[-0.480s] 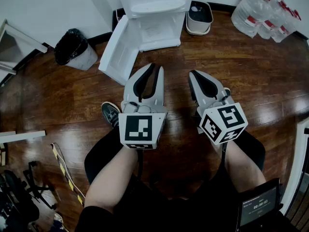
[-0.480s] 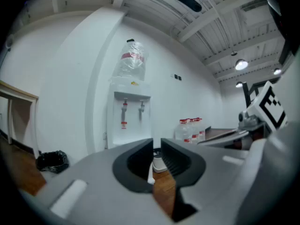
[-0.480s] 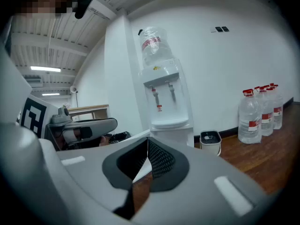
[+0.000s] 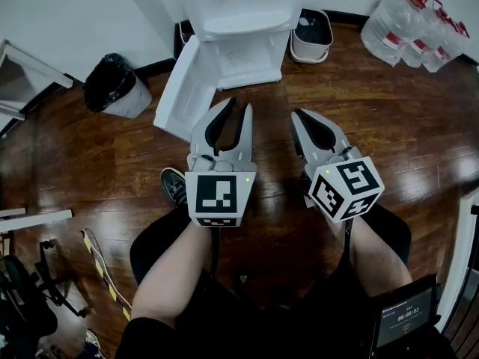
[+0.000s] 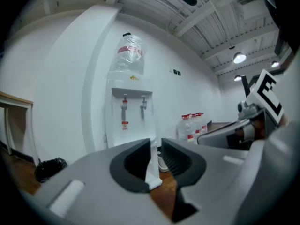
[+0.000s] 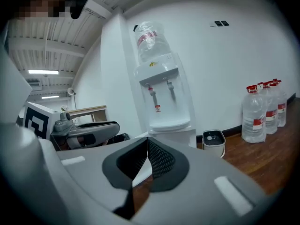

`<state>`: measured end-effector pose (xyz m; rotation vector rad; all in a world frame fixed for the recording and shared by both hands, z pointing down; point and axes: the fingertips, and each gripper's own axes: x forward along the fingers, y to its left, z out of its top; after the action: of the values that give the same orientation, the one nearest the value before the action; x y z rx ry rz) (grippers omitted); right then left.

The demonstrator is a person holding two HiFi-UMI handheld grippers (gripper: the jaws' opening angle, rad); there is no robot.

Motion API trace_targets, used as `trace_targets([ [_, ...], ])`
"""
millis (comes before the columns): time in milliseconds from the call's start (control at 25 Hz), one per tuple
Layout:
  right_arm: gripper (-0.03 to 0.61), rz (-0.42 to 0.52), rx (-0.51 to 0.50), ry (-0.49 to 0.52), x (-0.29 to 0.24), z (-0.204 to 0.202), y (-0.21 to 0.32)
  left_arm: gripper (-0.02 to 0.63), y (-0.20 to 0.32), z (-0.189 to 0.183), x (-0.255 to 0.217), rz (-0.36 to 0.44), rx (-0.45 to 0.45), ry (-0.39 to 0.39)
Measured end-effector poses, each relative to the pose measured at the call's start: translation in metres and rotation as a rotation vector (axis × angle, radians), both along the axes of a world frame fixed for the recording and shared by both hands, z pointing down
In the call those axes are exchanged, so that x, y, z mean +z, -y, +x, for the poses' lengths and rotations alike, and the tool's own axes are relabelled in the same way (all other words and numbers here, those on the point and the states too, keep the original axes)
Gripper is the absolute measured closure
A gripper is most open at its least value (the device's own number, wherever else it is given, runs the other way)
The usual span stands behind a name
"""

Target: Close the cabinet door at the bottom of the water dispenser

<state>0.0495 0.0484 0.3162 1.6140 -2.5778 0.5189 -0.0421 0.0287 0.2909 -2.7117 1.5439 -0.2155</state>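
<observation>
Left gripper (image 4: 239, 105): grey two-jaw claw, jaws all but together, nothing between them; right gripper (image 4: 299, 114): jaws pressed together, empty; both hover over the dark wooden floor (image 4: 374, 111), short of the white floor-standing water dispenser (image 4: 239, 21); white flat cabinet door (image 4: 179, 88) at its base stands swung wide to the left, untouched; closing judged not begun, the whole push remaining.

Black-bagged bin (image 4: 112, 86), small lidded pail (image 4: 311, 34), water jugs (image 4: 410, 25), wood floor (image 4: 97, 155)
</observation>
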Motion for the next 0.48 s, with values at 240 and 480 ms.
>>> trace_targets([
  [240,0.572,-0.046,-0.01,-0.002,0.013,0.0,0.036,0.517,0.034,-0.014,0.019,-0.015,-0.018,0.094],
  [480,0.572,-0.064,-0.04,0.008,0.018,-0.008,0.077,0.482,0.076,-0.043,0.022,-0.073,-0.096,0.073],
])
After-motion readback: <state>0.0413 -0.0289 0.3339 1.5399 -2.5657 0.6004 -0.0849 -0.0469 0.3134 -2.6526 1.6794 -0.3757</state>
